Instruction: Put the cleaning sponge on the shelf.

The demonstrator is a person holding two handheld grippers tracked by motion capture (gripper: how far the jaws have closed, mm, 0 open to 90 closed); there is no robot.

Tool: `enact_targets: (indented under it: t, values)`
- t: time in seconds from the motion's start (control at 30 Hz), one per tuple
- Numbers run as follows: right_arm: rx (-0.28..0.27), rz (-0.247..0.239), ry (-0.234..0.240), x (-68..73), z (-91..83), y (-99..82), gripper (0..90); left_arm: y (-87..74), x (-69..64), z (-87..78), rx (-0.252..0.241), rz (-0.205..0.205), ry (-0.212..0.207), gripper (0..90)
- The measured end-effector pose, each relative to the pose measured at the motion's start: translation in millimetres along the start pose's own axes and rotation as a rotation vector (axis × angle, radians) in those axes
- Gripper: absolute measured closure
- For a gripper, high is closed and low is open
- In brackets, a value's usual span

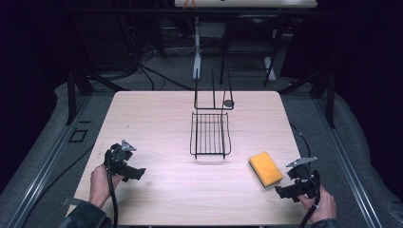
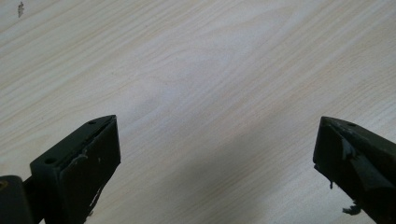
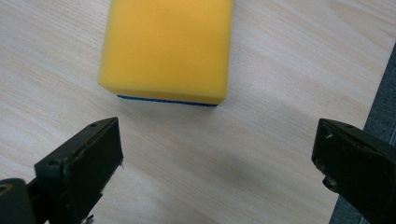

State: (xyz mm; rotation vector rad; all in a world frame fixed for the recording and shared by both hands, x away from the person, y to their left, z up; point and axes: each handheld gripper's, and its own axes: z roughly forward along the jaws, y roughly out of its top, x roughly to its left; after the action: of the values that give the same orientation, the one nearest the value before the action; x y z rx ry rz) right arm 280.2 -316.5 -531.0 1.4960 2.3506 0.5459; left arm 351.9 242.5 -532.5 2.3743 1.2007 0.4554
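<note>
A yellow sponge (image 1: 265, 168) with a blue underside lies flat on the table's right side. In the right gripper view the sponge (image 3: 168, 49) sits just ahead of the wide-apart jaws. My right gripper (image 1: 281, 191) is open near the front right edge, a short way from the sponge. A black wire rack (image 1: 210, 134) stands in the middle of the table, with tall upright wires at its far end. My left gripper (image 1: 139, 173) rests open at the front left, over bare wood (image 2: 210, 93), with nothing between its jaws.
The light wooden table (image 1: 157, 114) has grey padded floor around it. A small dark round object (image 1: 229, 102) lies by the rack's far end. Black stands and cables fill the dark background beyond the far edge.
</note>
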Motion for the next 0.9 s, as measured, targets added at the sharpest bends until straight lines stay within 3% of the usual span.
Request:
enact_targets:
  t: [0.73,0.9]
  values:
    - [-0.008,-0.035,0.015,8.9,3.7,12.8,4.1,0.9,-0.4,1.5,-0.001,0.001,-0.004,1.1]
    - [0.002,-0.057,-0.002,11.8,6.4,19.6,4.0,1.2,-0.6,1.8,0.002,0.001,-0.004,1.1]
